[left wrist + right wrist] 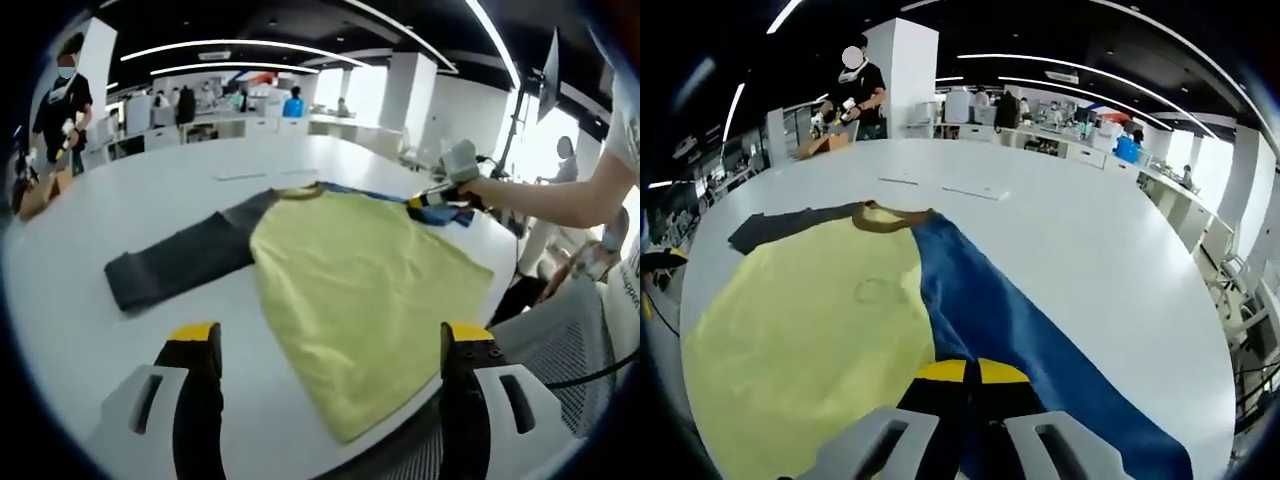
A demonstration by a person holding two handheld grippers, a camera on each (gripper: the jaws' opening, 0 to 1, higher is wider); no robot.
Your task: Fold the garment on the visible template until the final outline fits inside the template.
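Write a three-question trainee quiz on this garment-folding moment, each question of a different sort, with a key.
1. True or false: the left gripper stands open above the yellow body of the garment.
2. Multiple choice: the right gripper is shut on A) the grey sleeve B) the blue sleeve C) the brown collar.
3. Fill in: the garment lies on a ____ table.

Key: 1 true; 2 B; 3 white.

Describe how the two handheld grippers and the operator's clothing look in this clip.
The left gripper has black jaws with yellow tips on pale grey mounts. The right gripper matches: yellow-tipped black jaws, grey body. The person's sleeve is white and short.
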